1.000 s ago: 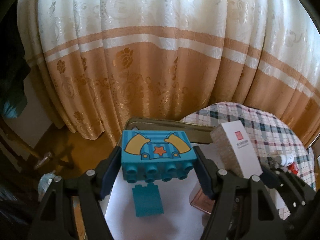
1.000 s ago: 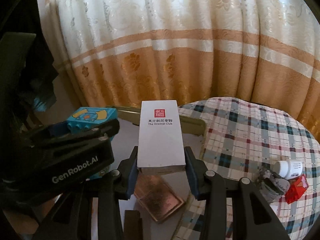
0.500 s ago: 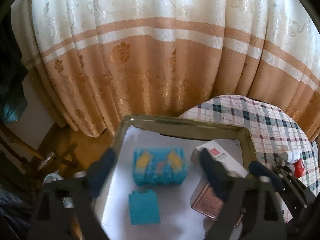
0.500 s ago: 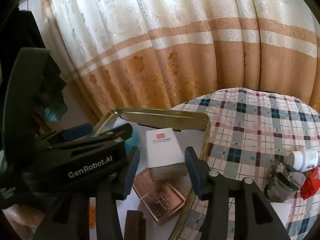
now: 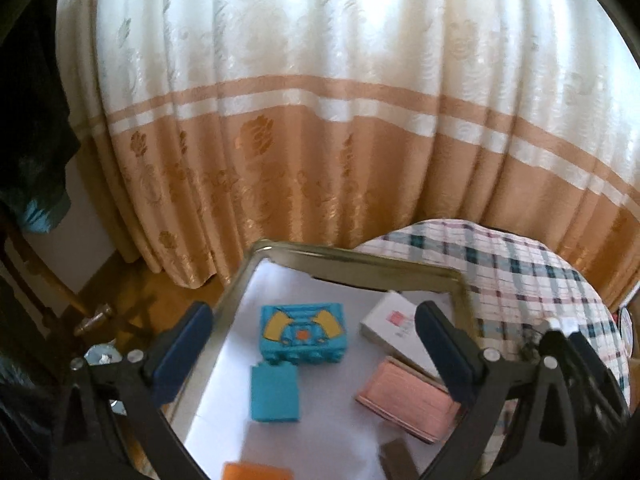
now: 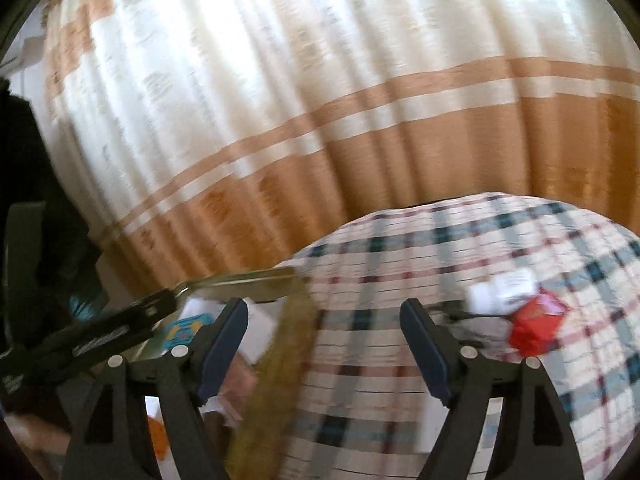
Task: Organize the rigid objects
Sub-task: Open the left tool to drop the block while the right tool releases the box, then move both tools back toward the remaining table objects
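Brass-coloured metal frames the shallow rectangular tray, whose pale floor holds the sorted pieces in the left wrist view. Over it hangs the left gripper, its jaws having just been opening and now spread wide, gripping nothing; the pads stand clear on either side of the blue toy building block printed with yellow shapes and an orange star, which lies on the tray floor between them. Just in front of that block lies a plain teal flat block. At the bottom edge an orange piece is only partly in view. Further right in the tray sits a white rectangular box with a red square mark, and beside it, nearer the camera, a pink copper-toned flat box.

In the blurred right wrist view, the right gripper has also just been opening; its jaws stand apart and empty above the checked tablecloth, at the tray's right rim. Further right on the cloth lie a small white bottle and, touching it, a red faceted box.
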The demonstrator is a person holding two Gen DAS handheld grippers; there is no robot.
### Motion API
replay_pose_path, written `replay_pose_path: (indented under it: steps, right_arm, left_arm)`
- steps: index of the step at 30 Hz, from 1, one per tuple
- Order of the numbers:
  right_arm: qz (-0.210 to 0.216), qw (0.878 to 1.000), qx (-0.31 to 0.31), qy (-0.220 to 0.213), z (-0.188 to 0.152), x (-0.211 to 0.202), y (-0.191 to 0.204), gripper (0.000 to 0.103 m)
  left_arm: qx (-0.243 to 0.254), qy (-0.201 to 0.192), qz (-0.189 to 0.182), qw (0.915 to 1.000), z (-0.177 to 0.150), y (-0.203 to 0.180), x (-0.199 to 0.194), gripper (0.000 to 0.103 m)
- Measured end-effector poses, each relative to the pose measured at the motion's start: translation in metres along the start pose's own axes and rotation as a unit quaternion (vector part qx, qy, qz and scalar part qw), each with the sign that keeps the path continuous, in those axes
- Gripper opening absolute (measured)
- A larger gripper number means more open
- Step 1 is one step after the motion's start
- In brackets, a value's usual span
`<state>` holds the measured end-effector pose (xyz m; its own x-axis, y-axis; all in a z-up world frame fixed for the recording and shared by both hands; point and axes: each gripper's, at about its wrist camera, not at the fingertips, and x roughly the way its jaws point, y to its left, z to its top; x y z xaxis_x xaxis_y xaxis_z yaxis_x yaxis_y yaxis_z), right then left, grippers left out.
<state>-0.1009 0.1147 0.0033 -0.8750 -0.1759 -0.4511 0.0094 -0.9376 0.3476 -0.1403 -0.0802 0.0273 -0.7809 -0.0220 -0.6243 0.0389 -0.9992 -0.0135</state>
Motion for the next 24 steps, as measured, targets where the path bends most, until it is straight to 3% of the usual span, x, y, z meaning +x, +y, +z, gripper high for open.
replay_pose_path:
  steps: [3,9,17,24]
  right_arm:
    - [-0.028,0.999,0.002,-0.022,0.001,-0.014,-0.014,0.081]
    - [-0.089,0.994,-0.005,-0.060,0.003,-0.039,-0.038,0.081]
    - [-0.175,0.980,-0.012,-0.092,0.004,-0.073,-0.078,0.081]
    - [-0.226,0.968,-0.020,-0.110,0.003,-0.093,-0.098,0.081]
  left_arm:
    - [0.017,-0.028,-0.019,0.9993,-0.005,-0.019,-0.020,0.102]
    - [0.049,-0.039,-0.061,0.9962,-0.018,-0.066,-0.046,0.102]
    - [0.084,-0.039,-0.098,0.9908,-0.040,-0.119,-0.065,0.102]
    - [0.073,-0.028,-0.120,0.9897,-0.056,-0.139,-0.067,0.102]
